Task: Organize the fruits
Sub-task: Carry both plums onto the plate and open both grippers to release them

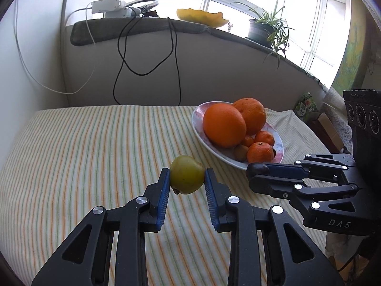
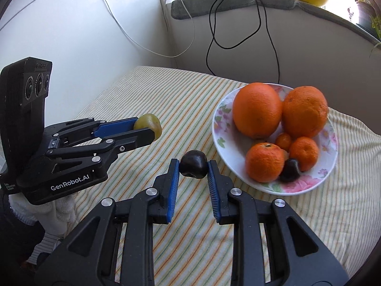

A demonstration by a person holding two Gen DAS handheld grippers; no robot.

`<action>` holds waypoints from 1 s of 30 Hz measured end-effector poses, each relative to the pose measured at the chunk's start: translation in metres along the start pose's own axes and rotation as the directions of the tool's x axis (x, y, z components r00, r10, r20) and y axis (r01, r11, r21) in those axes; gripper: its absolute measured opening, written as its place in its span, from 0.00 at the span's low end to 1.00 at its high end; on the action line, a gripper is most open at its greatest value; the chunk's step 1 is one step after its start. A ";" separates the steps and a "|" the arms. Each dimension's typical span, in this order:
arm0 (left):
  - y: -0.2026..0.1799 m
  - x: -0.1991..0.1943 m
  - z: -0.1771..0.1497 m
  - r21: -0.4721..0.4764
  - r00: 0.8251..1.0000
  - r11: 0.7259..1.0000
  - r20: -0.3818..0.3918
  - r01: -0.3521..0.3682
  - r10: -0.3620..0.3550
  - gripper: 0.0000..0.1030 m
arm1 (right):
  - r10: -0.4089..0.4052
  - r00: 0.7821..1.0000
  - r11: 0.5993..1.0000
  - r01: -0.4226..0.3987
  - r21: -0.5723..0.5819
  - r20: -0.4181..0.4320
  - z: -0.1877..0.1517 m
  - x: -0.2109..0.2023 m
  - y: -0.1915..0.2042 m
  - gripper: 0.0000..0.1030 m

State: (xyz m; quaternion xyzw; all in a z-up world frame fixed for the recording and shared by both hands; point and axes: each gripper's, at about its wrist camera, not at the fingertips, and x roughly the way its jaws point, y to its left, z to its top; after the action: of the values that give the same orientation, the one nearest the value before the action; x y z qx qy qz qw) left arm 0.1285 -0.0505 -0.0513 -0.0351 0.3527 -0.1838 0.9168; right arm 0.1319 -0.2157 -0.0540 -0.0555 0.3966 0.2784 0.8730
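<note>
My left gripper (image 1: 187, 177) is shut on a yellow-green round fruit (image 1: 187, 177), held just above the striped cloth. From the right wrist view that same fruit (image 2: 148, 125) shows at the left gripper's (image 2: 152, 131) tips. My right gripper (image 2: 193, 166) is shut on a small dark plum-like fruit (image 2: 193, 166), also lifted off the cloth; in the left wrist view this dark fruit (image 1: 257, 168) pokes out at the fingertips. A floral plate (image 2: 222, 140) to the right holds two large oranges (image 2: 257, 109), several small mandarins (image 2: 264, 162) and another dark fruit (image 2: 290, 170).
A striped cloth (image 1: 83, 155) covers the table. Black and white cables (image 1: 147, 52) hang down the wall behind it. On the windowsill stand a potted plant (image 1: 266, 28) and a yellow dish (image 1: 202, 16). A box and packet (image 1: 307, 107) lie past the table's right edge.
</note>
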 end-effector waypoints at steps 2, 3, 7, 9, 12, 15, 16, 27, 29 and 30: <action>-0.009 0.005 0.005 0.008 1.000 1.000 0.002 0.016 -0.016 0.27 | -0.013 1.000 1.000 0.013 0.009 0.013 -0.001 -0.008 -0.007 0.24; -0.014 0.007 0.007 0.013 1.000 1.000 0.004 0.023 -0.023 0.27 | -0.022 1.000 1.000 0.021 0.013 0.019 -0.001 -0.012 -0.011 0.24; -0.030 0.015 0.014 0.028 0.999 0.998 0.006 0.051 -0.051 0.27 | -0.047 0.998 0.998 0.046 0.031 0.034 -0.002 -0.024 -0.026 0.24; -0.036 0.020 0.017 0.034 0.998 0.998 0.005 0.058 -0.059 0.27 | -0.059 0.997 0.998 0.057 0.041 0.039 -0.001 -0.028 -0.033 0.24; -0.042 0.027 0.020 0.037 0.998 0.997 0.001 0.069 -0.069 0.27 | -0.075 0.996 0.996 0.073 0.058 0.045 -0.001 -0.031 -0.045 0.24; -0.048 0.032 0.022 0.043 0.997 0.996 -0.001 0.074 -0.074 0.27 | -0.084 0.995 0.994 0.080 0.075 0.047 0.001 -0.030 -0.056 0.24; -0.050 0.034 0.024 0.047 0.997 0.996 -0.003 0.078 -0.078 0.27 | -0.086 0.995 0.994 0.082 0.078 0.047 0.002 -0.030 -0.059 0.24; -0.062 0.036 0.029 0.067 0.998 0.995 0.015 0.068 -0.069 0.35 | -0.122 0.991 0.990 0.117 0.076 0.054 0.007 -0.024 -0.068 0.38; -0.060 0.034 0.030 0.065 0.998 0.996 0.022 0.065 -0.066 0.35 | -0.125 0.990 0.990 0.120 0.078 0.065 0.009 -0.026 -0.069 0.46; -0.060 0.033 0.030 0.067 0.998 0.996 0.022 0.061 -0.063 0.35 | -0.124 0.990 0.990 0.119 0.078 0.067 0.009 -0.028 -0.069 0.47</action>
State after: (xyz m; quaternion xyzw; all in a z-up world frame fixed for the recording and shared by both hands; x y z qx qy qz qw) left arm 0.1521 -0.1201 -0.0382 -0.0177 0.3342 -0.2233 0.9155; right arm 0.1596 -0.2829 -0.0367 -0.0373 0.3711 0.2115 0.9034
